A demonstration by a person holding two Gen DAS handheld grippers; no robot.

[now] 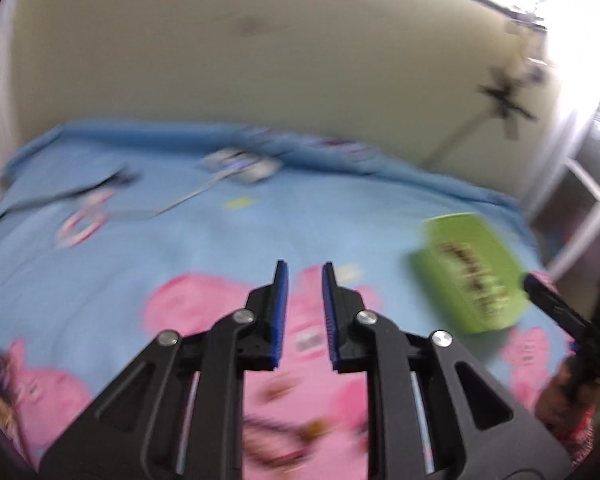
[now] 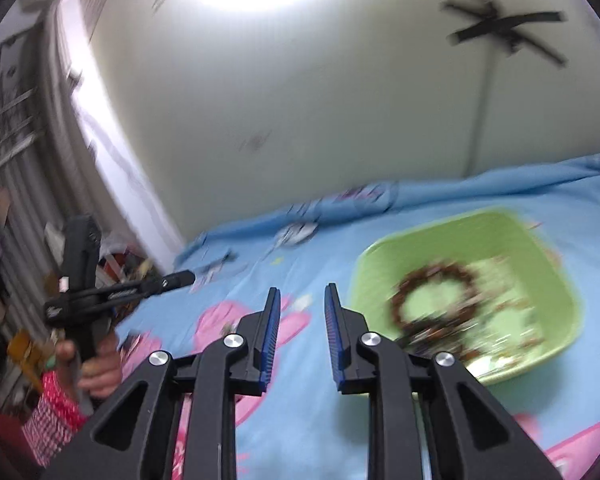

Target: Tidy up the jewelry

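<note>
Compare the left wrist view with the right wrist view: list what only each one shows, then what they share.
Only the left wrist view shows the pink-and-white rings lying on the far sheet and a pale strap running to a blurred packet.

Only the right wrist view looks down into the green tray, where a brown beaded bracelet lies among other blurred pieces.

Both show the blue cartoon bedsheet, the green tray, the cream wall, and empty fingers.
</note>
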